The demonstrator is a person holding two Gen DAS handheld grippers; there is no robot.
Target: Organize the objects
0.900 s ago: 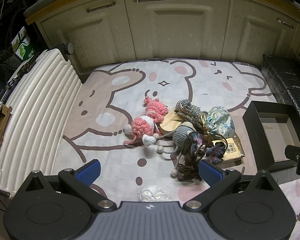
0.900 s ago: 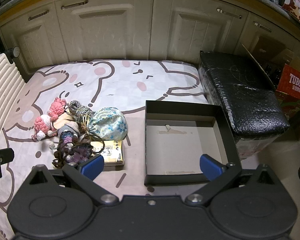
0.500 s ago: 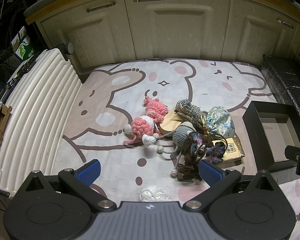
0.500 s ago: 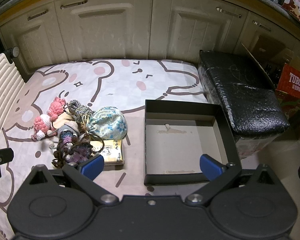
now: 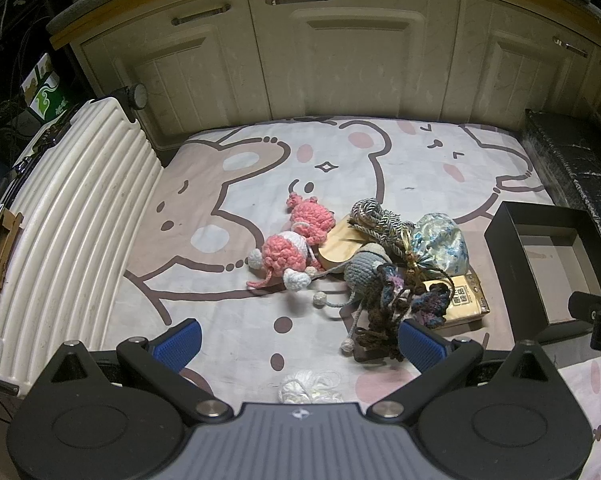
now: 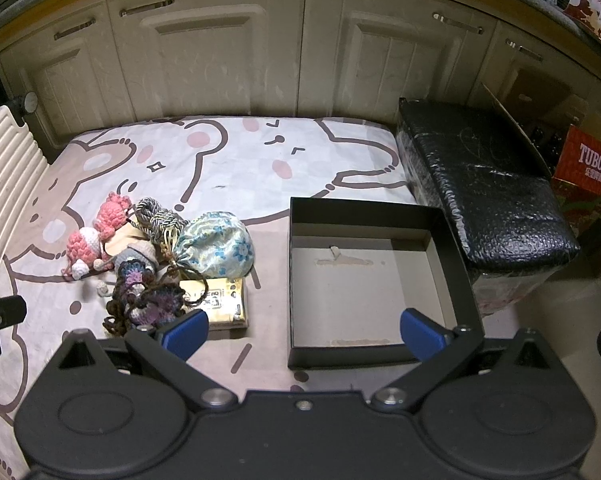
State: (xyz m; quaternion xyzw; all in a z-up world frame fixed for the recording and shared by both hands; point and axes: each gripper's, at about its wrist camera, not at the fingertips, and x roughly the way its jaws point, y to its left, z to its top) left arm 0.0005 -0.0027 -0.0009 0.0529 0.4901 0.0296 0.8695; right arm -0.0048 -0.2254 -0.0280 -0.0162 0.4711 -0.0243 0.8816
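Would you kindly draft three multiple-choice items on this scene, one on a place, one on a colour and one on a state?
1. Where does the black box stand relative to the pile of soft toys?
A. to its right, apart from it
B. on top of it
C. to its left, against the white ribbed case

2. What colour is the crochet toy at the pile's left edge?
A. green
B. pink with white
C. yellow

3. What is in the black box?
A. the blue floral pouch
B. the gold packet
C. nothing; its floor is bare

Answers:
1 A: in the right wrist view a strip of mat separates the box from the pile.
2 B: its yarn is pink with white tips.
3 C: the blue floral pouch and gold packet lie on the mat, and both the left gripper and right gripper are open, holding nothing.
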